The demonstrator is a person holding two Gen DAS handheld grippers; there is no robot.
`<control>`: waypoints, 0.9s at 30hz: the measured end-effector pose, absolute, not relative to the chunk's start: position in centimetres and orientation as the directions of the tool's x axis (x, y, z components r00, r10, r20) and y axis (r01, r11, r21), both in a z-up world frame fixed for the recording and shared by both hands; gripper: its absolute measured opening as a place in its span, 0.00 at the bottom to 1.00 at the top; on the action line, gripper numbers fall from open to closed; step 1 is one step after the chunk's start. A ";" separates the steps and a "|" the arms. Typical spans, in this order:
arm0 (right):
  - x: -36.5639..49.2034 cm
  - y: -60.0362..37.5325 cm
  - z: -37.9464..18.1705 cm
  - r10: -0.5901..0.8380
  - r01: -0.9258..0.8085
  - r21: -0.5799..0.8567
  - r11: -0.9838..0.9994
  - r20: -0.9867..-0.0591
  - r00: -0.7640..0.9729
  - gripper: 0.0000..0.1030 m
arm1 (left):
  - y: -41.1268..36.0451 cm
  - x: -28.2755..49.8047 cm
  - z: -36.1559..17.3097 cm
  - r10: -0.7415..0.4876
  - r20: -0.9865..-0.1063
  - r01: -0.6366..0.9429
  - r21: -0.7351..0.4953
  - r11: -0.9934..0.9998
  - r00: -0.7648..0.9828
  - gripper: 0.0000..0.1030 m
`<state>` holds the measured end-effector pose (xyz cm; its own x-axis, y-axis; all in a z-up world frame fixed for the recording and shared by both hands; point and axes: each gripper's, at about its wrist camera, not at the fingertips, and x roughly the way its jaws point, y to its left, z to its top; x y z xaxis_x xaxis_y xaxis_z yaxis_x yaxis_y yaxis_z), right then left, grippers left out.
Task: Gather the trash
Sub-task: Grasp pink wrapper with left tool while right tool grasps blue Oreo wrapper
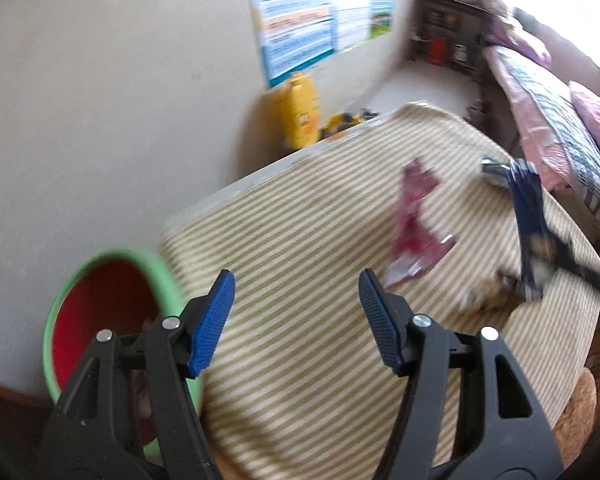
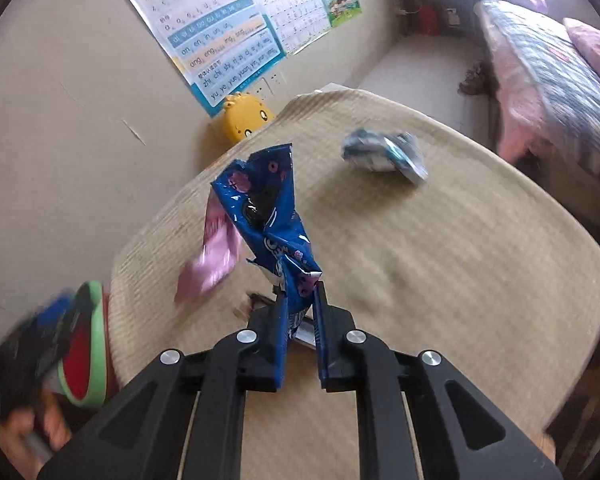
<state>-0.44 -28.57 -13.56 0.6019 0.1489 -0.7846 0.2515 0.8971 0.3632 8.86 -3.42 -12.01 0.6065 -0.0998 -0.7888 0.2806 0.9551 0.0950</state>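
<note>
Now right gripper (image 2: 300, 308) clamped on crumpled blue foil snack wrapper (image 2: 270, 208); left gripper (image 1: 296, 320) jaws apart, empty (green-rimmed red bin (image 1: 96, 312) at 9 o'clock); crumpled pink wrapper (image 1: 414, 220) on striped tablecloth (image 1: 300, 380) at 1 o'clock.

Left gripper (image 1: 296, 320) fingers apart; right gripper (image 2: 300, 300) fingers seemingly clamped.

Bright window glare upper right, heavy motion blur, fisheye-bent dark edges.
</note>
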 end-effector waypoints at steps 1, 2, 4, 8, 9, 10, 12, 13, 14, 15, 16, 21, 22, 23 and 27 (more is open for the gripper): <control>-1.7 -28.6 -13.4 0.143 0.259 0.364 0.895 -0.782 0.607 0.10 | -4.6 9.3 -12.1 -0.103 -0.785 0.297 0.106 0.949 0.610 0.59; -2.9 -28.6 -13.2 0.126 0.271 0.357 0.894 -0.780 0.612 0.10 | -6.0 9.9 -12.3 -0.114 -0.784 0.320 0.113 0.941 0.610 0.59; -4.6 -28.9 -12.9 0.114 0.287 0.360 0.888 -0.776 0.620 0.10 | -8.0 11.0 -13.0 -0.122 -0.797 0.349 0.117 0.930 0.592 0.59; -5.4 -29.3 -12.9 0.120 0.291 0.375 0.880 -0.770 0.627 0.10 | -12.0 13.0 -15.4 -0.091 -0.823 0.387 0.163 0.907 0.560 0.59; -5.5 -29.5 -13.0 0.118 0.295 0.375 0.879 -0.769 0.628 0.10 | -12.9 13.6 -16.2 -0.072 -0.830 0.391 0.182 0.902 0.553 0.59; -5.6 -29.7 -13.1 0.119 0.299 0.380 0.875 -0.768 0.629 0.10 | -13.4 13.9 -16.5 -0.060 -0.833 0.390 0.193 0.901 0.550 0.59; -5.8 -30.1 -13.4 0.126 0.306 0.394 0.867 -0.766 0.630 0.10 | -14.4 14.5 -17.8 -0.029 -0.848 0.394 0.215 0.893 0.529 0.58; -5.9 -30.3 -13.5 0.126 0.308 0.396 0.865 -0.766 0.630 0.11 | -14.6 14.6 -18.2 -0.025 -0.854 0.400 0.217 0.890 0.520 0.55; -5.9 -30.3 -13.7 0.127 0.309 0.395 0.865 -0.768 0.628 0.11 | -14.9 14.8 -18.8 -0.012 -0.863 0.406 0.225 0.886 0.505 0.40; -6.2 -30.4 -13.8 0.133 0.310 0.402 0.862 -0.767 0.627 0.12 | -14.9 14.9 -19.1 -0.002 -0.871 0.409 0.229 0.883 0.492 0.26; -6.2 -30.5 -14.0 0.137 0.310 0.405 0.860 -0.768 0.625 0.12 | -14.9 14.9 -19.3 -0.003 -0.877 0.413 0.224 0.883 0.481 0.21; -6.0 -30.7 -14.9 0.157 0.315 0.415 0.854 -0.781 0.605 0.12 | -13.7 13.2 -18.4 -0.026 -0.870 0.416 0.209 0.885 0.492 0.10; -6.0 -30.7 -15.1 0.159 0.316 0.416 0.853 -0.783 0.601 0.13 | -13.2 12.7 -18.0 -0.032 -0.868 0.417 0.205 0.886 0.496 0.10; -5.9 -30.7 -15.3 0.162 0.319 0.418 0.851 -0.786 0.596 0.13 | -12.7 12.0 -17.7 -0.036 -0.866 0.419 0.205 0.885 0.499 0.10; -5.6 -30.7 -16.0 0.167 0.327 0.412 0.850 -0.801 0.576 0.25 | -10.5 9.4 -17.0 -0.044 -0.870 0.430 0.198 0.881 0.492 0.10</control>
